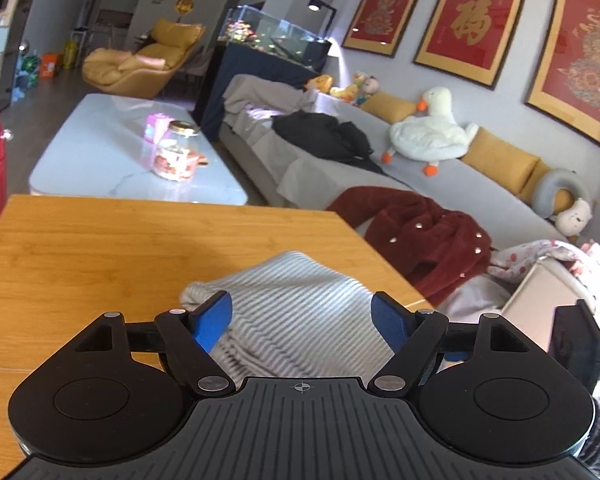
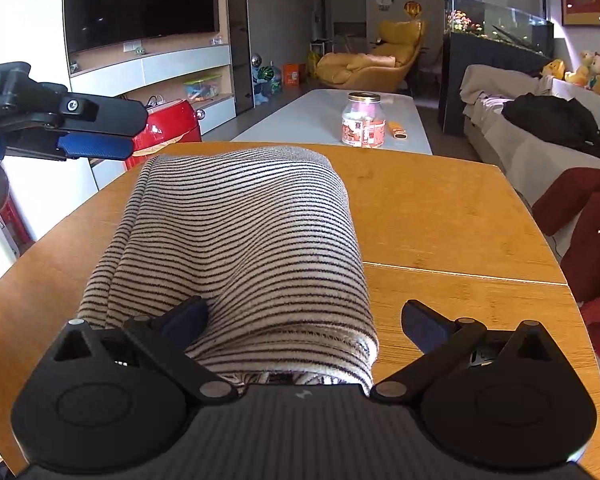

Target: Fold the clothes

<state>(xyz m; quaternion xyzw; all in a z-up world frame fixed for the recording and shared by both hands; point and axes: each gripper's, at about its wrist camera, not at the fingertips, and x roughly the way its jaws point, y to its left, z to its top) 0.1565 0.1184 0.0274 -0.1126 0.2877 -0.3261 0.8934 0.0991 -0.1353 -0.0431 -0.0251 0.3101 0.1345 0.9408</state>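
On the wooden table (image 2: 440, 216) lies the striped garment (image 2: 236, 248), cream with thin dark lines, folded into a thick rounded bundle that runs from the near edge of the table toward its far side; its near end bulges up between the spread fingers of the right gripper (image 2: 304, 320), whose jaws stand wide with the cloth lying between them and neither pad pressed against it, though the left finger (image 2: 188, 316) sits right against the fabric's side; the left gripper (image 1: 302, 312) hangs above the same garment (image 1: 292, 312), its blue pads (image 1: 214, 318) well apart and clear of the cloth, and from the right wrist view that gripper (image 2: 96, 146) shows at the left edge, raised above the table's far left corner; beyond the table stands a pale coffee table (image 2: 312, 116) carrying a glass jar (image 2: 362, 120) with a printed label; a red bag (image 2: 168, 128) sits to the left of it; along the right wall runs a grey sofa (image 1: 340, 152) strewn with a dark red coat (image 1: 420, 232), a black garment (image 1: 324, 132) and a white plush goose (image 1: 432, 128); farther back are a yellow armchair (image 1: 140, 60) and a fish tank (image 1: 276, 36); three red framed pictures (image 1: 468, 20) hang above the sofa.
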